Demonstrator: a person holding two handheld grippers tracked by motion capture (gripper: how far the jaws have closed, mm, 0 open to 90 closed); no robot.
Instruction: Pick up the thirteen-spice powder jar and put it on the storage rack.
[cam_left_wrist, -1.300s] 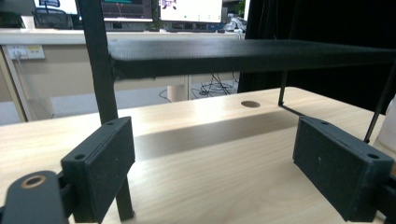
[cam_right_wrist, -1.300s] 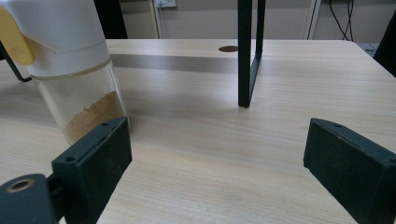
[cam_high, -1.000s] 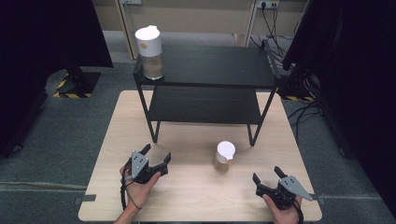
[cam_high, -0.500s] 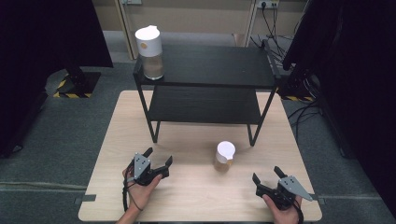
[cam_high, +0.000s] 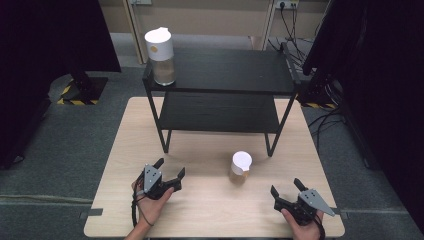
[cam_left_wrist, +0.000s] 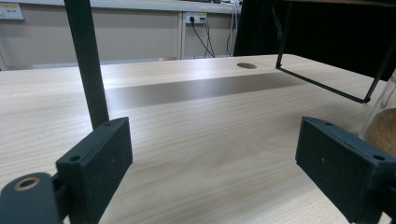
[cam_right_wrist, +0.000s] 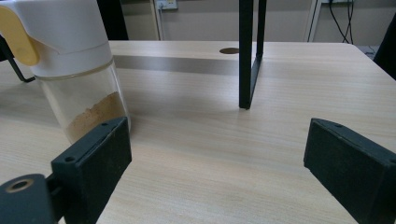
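A small glass jar with a white cap and brown powder stands on the wooden table in front of the black rack. A taller jar of the same kind stands on the rack's top shelf at its left end. My left gripper rests low at the front left. Its jaws have just been opening and hold nothing; the small jar is off to its right. My right gripper is at the front right, open and empty, with the small jar just beyond its left jaw.
The rack's front legs stand on the table behind both grippers, and one leg rises ahead of the right gripper. Bare table lies between the two hands. Cables trail on the floor at the right.
The left gripper's jaws stand slightly wider apart than a second ago. Both hands and both jars are where they were.
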